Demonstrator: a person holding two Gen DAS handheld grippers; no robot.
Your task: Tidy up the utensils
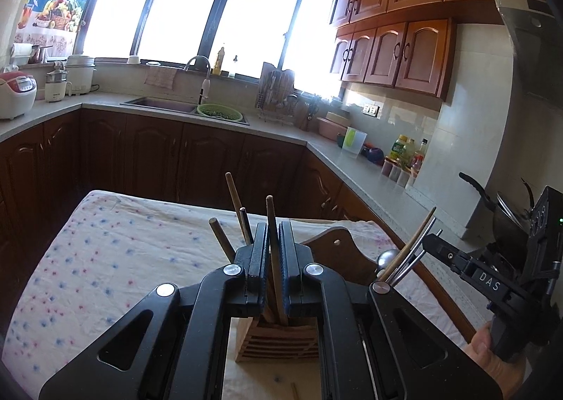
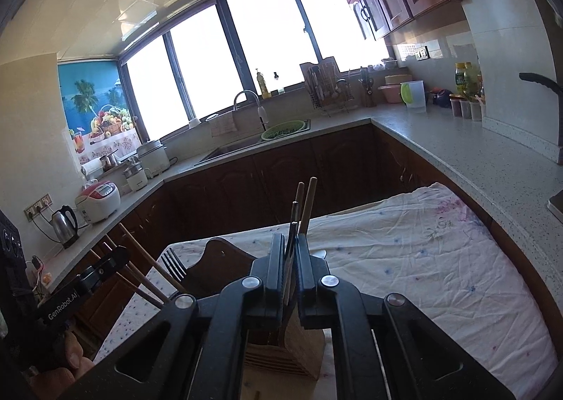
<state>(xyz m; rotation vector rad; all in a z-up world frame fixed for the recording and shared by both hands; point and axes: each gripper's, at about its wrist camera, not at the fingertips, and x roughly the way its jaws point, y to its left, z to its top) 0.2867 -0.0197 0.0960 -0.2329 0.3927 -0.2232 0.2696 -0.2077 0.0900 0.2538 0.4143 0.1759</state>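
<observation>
A wooden holder with slatted sides is seen standing on a table covered by a white cloth dotted with blue and pink. Its top is hidden behind the grippers, so which slot each utensil occupies cannot be told. A wooden chopstick is gripped upright between the clenched jaws of the left gripper, its lower end reaching down into the holder. Beside it, to the left, three more sticks are seen rising from the holder, splayed at slightly different angles.

In the right wrist view, the right gripper is clenched on a thin dark utensil, held just above the holder. Two wooden chopsticks are seen standing behind it, leaning a little to the right. Just beyond the holder a brown wooden board with a curved top is seen standing on the cloth. A fork is seen in front of that board, prongs up.

In the left wrist view, the right gripper is seen from the side at the right edge, held in a hand, with a wooden stick and metal rods near its tip.

Around the table a grey counter runs under a wide window, with a sink holding a green strainer. A rice cooker and a kettle are set on the counter at the left.
</observation>
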